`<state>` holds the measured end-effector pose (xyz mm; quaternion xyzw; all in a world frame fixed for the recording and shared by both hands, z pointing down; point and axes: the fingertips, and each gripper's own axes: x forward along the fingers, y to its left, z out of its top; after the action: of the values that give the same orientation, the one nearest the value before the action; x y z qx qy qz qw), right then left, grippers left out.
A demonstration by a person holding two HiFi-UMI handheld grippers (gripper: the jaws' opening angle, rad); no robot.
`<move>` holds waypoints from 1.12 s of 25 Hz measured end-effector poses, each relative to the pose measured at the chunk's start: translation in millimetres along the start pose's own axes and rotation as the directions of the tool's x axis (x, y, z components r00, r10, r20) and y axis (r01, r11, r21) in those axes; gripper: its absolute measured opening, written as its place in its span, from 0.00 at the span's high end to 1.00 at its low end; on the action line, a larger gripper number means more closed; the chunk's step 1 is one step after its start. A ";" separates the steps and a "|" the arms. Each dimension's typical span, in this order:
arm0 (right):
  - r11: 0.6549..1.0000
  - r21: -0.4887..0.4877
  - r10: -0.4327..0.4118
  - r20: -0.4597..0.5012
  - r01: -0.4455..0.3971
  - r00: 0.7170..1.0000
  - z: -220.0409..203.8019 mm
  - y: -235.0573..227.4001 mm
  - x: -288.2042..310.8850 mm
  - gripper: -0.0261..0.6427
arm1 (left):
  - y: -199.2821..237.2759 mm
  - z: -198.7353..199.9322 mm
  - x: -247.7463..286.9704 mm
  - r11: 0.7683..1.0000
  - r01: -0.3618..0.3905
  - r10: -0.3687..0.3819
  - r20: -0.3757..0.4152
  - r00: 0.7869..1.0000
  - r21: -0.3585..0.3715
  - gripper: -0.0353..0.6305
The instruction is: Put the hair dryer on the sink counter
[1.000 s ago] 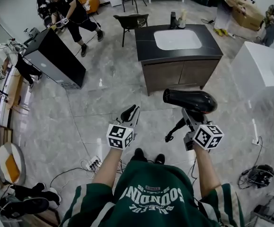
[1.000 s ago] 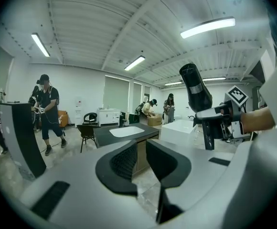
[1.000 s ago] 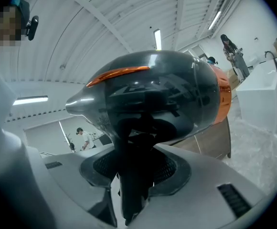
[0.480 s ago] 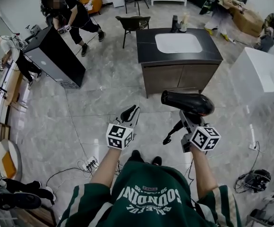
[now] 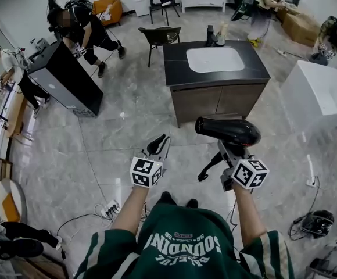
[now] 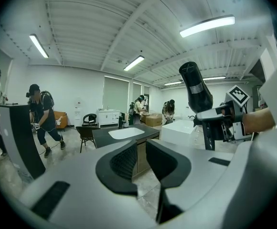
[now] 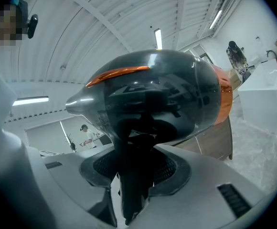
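A black hair dryer (image 5: 229, 131) with an orange band is held in the air by its handle in my right gripper (image 5: 229, 150); its body (image 7: 153, 97) fills the right gripper view, the handle clamped between the pads. Its cord (image 5: 210, 166) dangles below. My left gripper (image 5: 158, 145) hovers beside it, to the left, with a narrow gap between its jaws and nothing in them (image 6: 142, 159). The dark sink counter (image 5: 255, 65) with a white basin stands ahead on the floor, some way beyond both grippers.
A faucet and bottles (image 5: 216, 36) stand at the counter's back edge. A dark chair (image 5: 159, 35) is behind it, a white cabinet (image 5: 319, 92) to the right, a black slab (image 5: 64, 77) to the left. People work around the room. Cables and a power strip (image 5: 109, 210) lie on the floor.
The view has shifted a little: the counter sits slightly lower and nearer in the head view. Both grippers keep their pose, the dryer still held.
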<state>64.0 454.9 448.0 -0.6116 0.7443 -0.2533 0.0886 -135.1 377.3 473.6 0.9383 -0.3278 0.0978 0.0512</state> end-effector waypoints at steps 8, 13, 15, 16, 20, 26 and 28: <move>1.000 -0.014 0.012 -0.019 -0.012 1.000 -3.2 -1.1 -0.3 0.67 | -9.2 0.9 6.4 1.000 -0.001 0.001 0.008 1.000 0.002 0.85; 0.999 -0.032 0.031 -0.034 -0.032 0.999 -4.0 0.8 2.2 0.67 | -6.6 0.5 10.9 1.000 -0.008 0.008 0.019 1.000 -0.011 0.85; 0.999 -0.038 0.031 -0.035 -0.032 0.999 -2.6 -2.0 5.1 0.67 | -6.6 1.7 16.5 1.000 -0.003 0.004 0.025 1.000 -0.009 0.85; 0.999 -0.039 0.030 -0.036 -0.031 0.999 -2.9 -3.6 7.2 0.67 | -6.1 1.2 19.7 1.000 -0.001 0.001 0.026 1.000 -0.009 0.85; 0.999 -0.045 0.029 -0.040 -0.031 0.999 -4.4 -10.2 20.3 0.67 | 0.0 -0.4 35.4 1.000 0.008 -0.008 0.032 0.999 -0.006 0.85; 0.998 -0.052 0.040 -0.039 -0.042 0.998 0.7 -22.9 57.4 0.67 | 22.8 0.3 65.4 1.000 0.015 -0.015 0.049 0.999 0.001 0.85; 0.998 -0.048 0.039 -0.039 -0.041 0.999 2.6 -27.7 74.1 0.67 | 35.3 -2.5 76.9 1.000 0.013 -0.014 0.047 0.999 0.001 0.85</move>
<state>71.7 379.9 472.4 -0.5938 0.7637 -0.2448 0.0647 -98.6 303.6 493.8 0.9425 -0.3225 0.0756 0.0437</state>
